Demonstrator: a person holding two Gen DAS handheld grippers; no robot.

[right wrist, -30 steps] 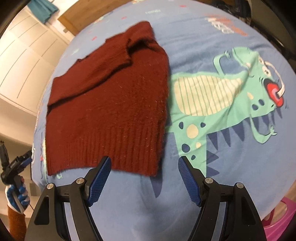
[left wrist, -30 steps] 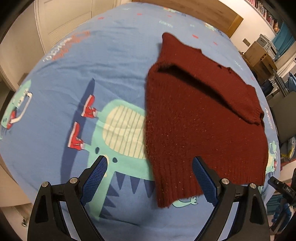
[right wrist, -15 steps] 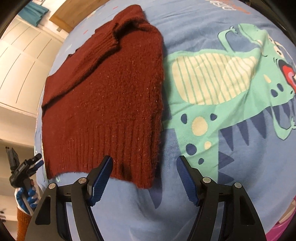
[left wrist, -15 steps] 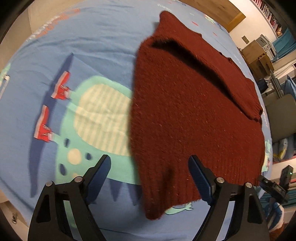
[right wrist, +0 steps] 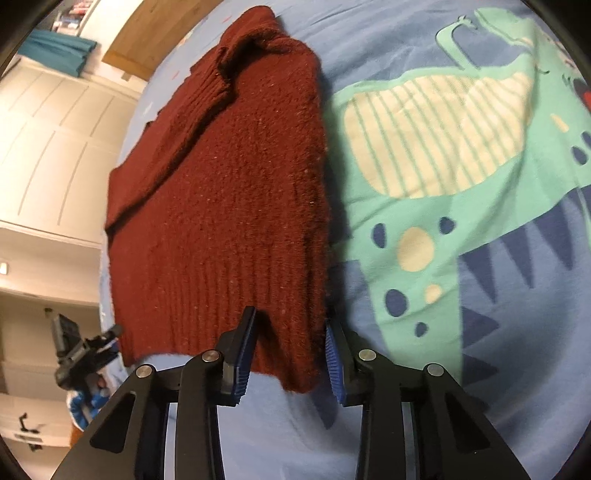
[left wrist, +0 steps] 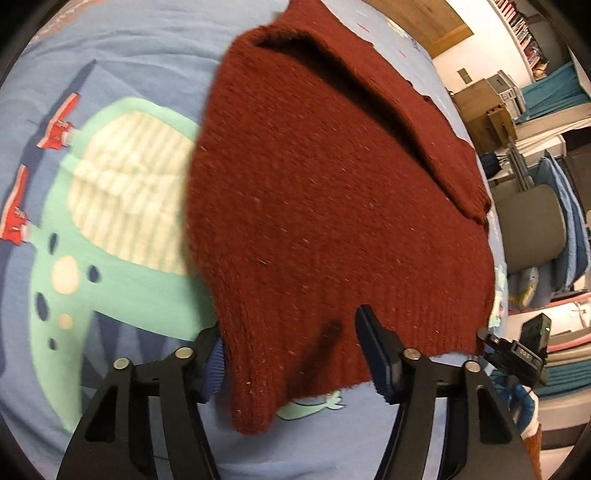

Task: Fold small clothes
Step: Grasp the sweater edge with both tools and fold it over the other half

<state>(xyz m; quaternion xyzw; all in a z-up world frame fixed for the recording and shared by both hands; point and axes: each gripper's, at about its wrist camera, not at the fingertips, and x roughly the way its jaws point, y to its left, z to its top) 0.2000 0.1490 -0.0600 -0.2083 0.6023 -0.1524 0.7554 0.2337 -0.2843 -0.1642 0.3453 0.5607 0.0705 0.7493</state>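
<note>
A dark red knitted sweater [left wrist: 332,206] [right wrist: 229,206] lies flat on a blue bedsheet [left wrist: 122,48] [right wrist: 517,369] printed with a green dinosaur; one sleeve is folded across its upper part. My left gripper [left wrist: 293,350] is down at one corner of the ribbed hem. Its jaws are closing with that corner between them, and the left pad is partly hidden behind the sweater's edge. My right gripper [right wrist: 288,358] is at the hem's other corner. Those jaws are closing too, standing narrower, with the fabric filling the gap between the blue pads.
A wooden headboard [left wrist: 436,18] stands past the sweater's collar. Boxes and shelves [left wrist: 487,107] and a grey chair [left wrist: 532,229] stand beside the bed. White cupboard doors [right wrist: 55,147] are on the other side. A gloved hand [right wrist: 85,402] shows at the edge.
Both grippers have sunk toward the bed and tipped downward at the hem. Both pairs of jaws have narrowed, and a hem corner now lies between each pair.
</note>
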